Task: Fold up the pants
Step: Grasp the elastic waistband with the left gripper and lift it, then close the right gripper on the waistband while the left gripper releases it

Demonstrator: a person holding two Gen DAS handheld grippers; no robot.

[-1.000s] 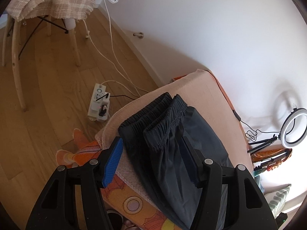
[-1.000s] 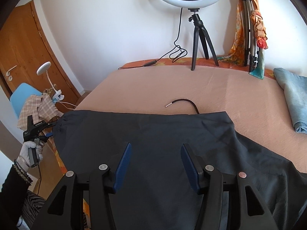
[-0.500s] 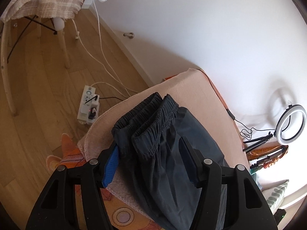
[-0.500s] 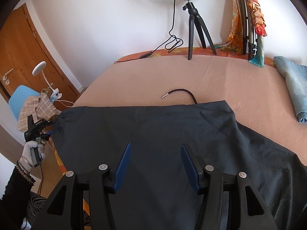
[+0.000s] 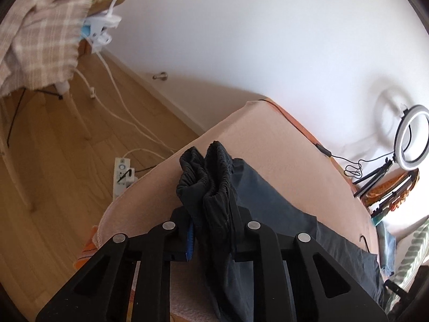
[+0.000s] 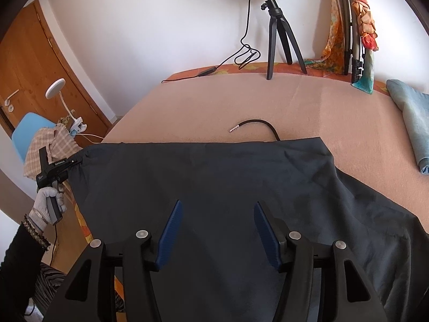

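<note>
Pants (image 6: 214,182) bunched in closing left gripper (image 5: 211,230); right gripper (image 6: 218,230) spread above them.

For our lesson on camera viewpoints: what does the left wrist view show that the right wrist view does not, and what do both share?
Only the left wrist view: the bunched elastic waistband between the closing left claw, and a white power strip on the wooden floor. Only the right wrist view: the open right claw, a wooden door, a folded blue cloth. Both: dark navy pants, peach blanket, white ring light.
</note>
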